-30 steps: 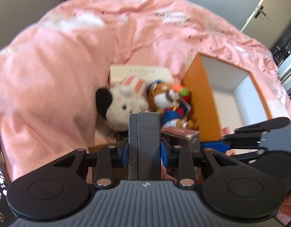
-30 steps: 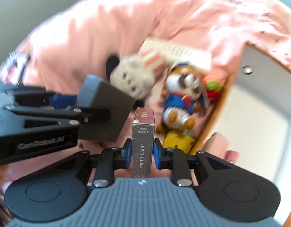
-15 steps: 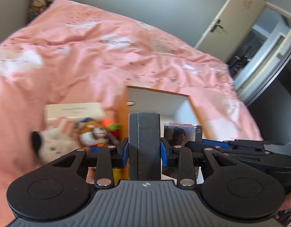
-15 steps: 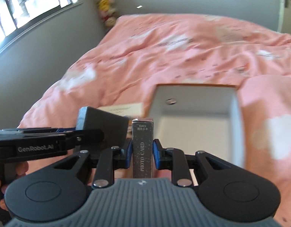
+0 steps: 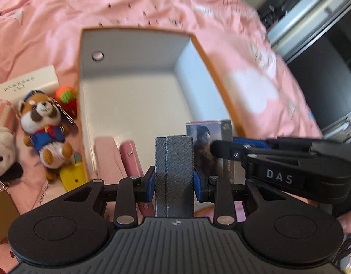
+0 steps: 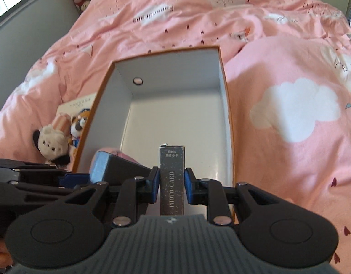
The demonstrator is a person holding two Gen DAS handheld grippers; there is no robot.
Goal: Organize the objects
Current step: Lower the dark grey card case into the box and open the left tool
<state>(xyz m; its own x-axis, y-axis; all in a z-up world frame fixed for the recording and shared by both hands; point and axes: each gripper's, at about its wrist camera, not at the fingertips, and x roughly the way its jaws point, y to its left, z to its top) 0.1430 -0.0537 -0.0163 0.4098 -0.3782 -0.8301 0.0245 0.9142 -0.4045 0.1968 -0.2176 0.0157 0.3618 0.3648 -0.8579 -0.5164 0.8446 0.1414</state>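
Right gripper, pads clamped on an upright photo-card pack, poised over the near end of the open white box. Left gripper, pads pressed flat together, nothing between them, just left of the pack, above the same end of the box. Inside the box, near end: pink items. Outside the box, along its left wall: raccoon plush, rabbit plush, cream carton, yellow piece, all on the pink duvet.
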